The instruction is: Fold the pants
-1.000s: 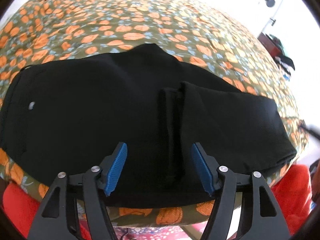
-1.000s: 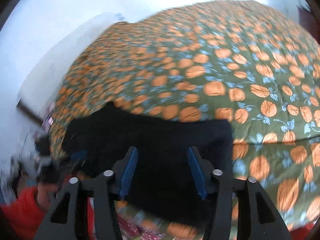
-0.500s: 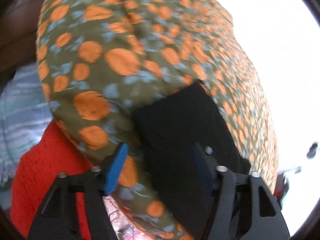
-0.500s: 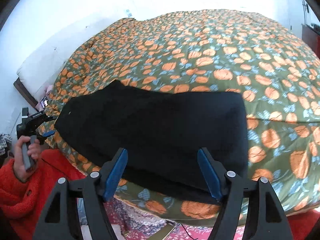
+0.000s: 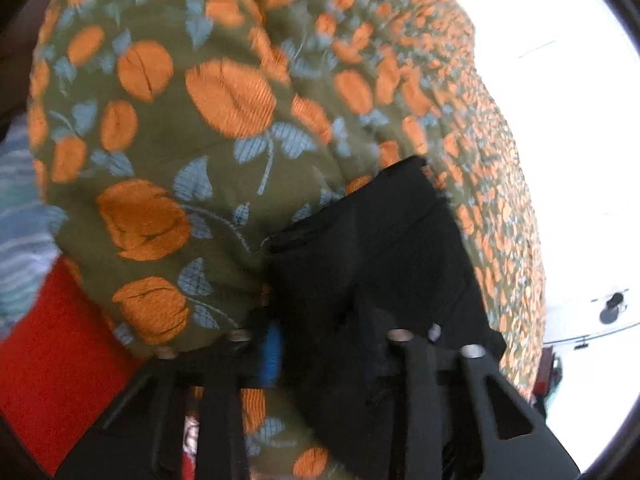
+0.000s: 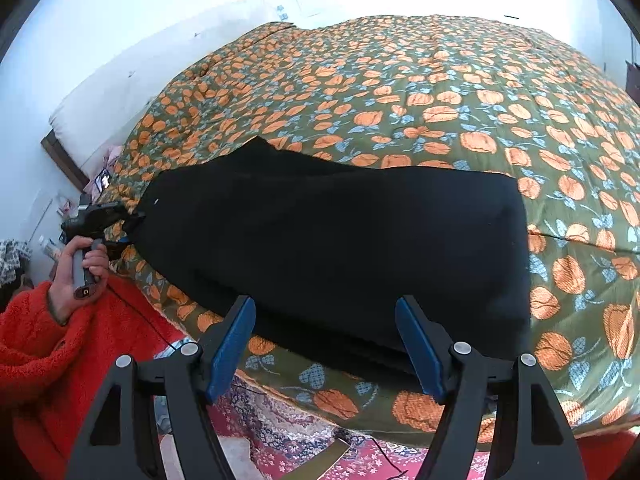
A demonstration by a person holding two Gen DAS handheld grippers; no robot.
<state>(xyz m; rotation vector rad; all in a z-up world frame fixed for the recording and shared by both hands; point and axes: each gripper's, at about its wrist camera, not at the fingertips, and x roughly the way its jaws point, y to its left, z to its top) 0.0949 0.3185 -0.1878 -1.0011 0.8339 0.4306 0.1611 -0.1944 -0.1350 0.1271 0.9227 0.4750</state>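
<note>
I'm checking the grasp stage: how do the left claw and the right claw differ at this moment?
1. The left claw sits at the end of the black folded pants, cloth between its fingers; the right claw hovers off the pants.
2. The right claw is wide open; the left's closure is unclear through blur.
Both have blue pads.

Black pants (image 6: 332,248), folded into a long flat band, lie across the frame's centre on an orange-flowered green bedspread (image 6: 440,92) near its front edge.
</note>
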